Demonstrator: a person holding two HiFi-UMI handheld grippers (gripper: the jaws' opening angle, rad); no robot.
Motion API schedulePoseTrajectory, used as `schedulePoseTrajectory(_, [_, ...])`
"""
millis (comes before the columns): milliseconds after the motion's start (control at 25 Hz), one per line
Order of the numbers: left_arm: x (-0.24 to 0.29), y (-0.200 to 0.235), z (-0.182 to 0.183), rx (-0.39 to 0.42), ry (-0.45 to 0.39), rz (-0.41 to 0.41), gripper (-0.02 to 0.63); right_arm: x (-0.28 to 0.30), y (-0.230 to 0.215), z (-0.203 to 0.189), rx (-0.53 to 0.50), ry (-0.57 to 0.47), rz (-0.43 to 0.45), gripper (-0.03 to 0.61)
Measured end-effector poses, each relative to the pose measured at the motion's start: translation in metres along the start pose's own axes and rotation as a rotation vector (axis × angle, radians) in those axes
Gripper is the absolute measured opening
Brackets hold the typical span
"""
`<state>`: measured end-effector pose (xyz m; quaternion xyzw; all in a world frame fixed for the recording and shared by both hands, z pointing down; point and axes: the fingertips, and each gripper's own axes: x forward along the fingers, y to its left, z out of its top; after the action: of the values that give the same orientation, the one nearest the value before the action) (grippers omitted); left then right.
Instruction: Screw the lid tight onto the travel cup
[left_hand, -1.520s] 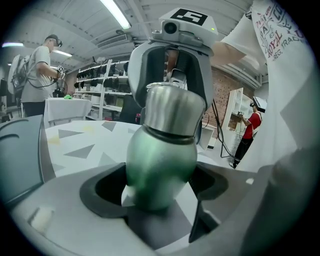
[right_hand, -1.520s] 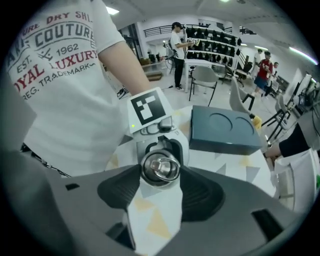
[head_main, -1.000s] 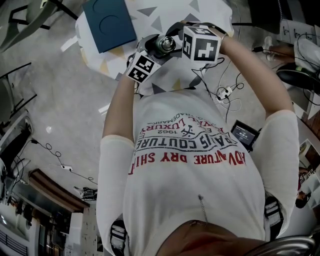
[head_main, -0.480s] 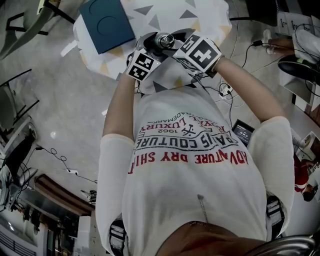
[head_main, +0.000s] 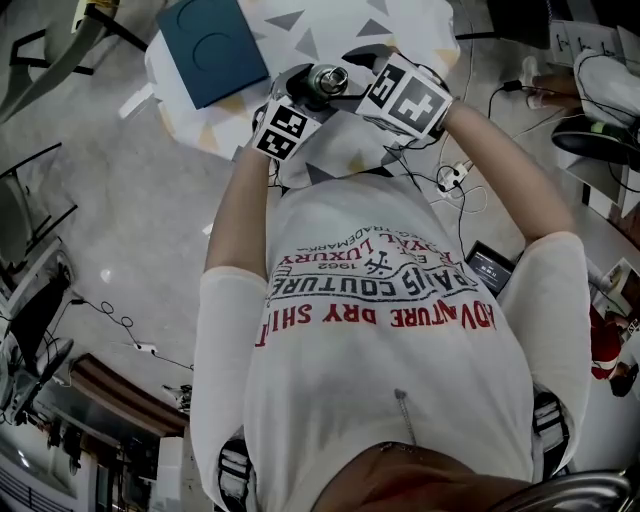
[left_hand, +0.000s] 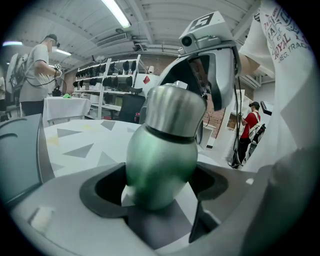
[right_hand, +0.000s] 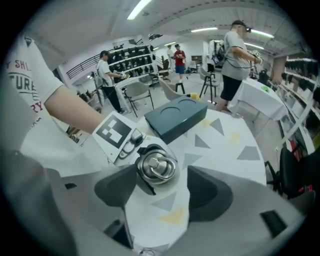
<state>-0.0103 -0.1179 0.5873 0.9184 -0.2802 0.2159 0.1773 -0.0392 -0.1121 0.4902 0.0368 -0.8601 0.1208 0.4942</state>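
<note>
We see the left gripper (left_hand: 157, 187) clamped on the rounded green body of the travel cup (left_hand: 160, 165), over the triangle-patterned table (right_hand: 225, 135). A brushed-steel lid (left_hand: 175, 110) sits on the cup's neck. The right gripper (right_hand: 162, 190) has just been opening its jaws. They now stand wide, with the ring-topped lid between them, nearer one pad and apparently untouched.

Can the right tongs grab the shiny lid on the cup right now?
Probably yes. The right tongs have just been opening, and the lid sits between their spread jaws with nothing in the way, while the left tongs hold the travel cup.
</note>
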Motion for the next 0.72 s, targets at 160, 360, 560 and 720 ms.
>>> schedulePoseTrajectory(160, [0.000,0.000,0.000,-0.001,0.002,0.002,0.388,-0.009,0.009,0.002,-0.232,0.063,0.112,0.287])
schedulePoseTrajectory(360, [0.001,0.000,-0.001,0.001,0.005,0.001,0.387,-0.003,0.010,0.003,-0.546,0.175,0.171,0.287])
schedulePoseTrajectory(560, [0.002,0.000,-0.002,-0.001,0.006,0.000,0.387,0.004,0.014,-0.002,-0.730,0.241,0.263,0.287])
schedulePoseTrajectory(720, [0.002,-0.001,-0.004,-0.010,0.013,0.009,0.388,0.004,0.016,-0.003,-0.831,0.254,0.294,0.276])
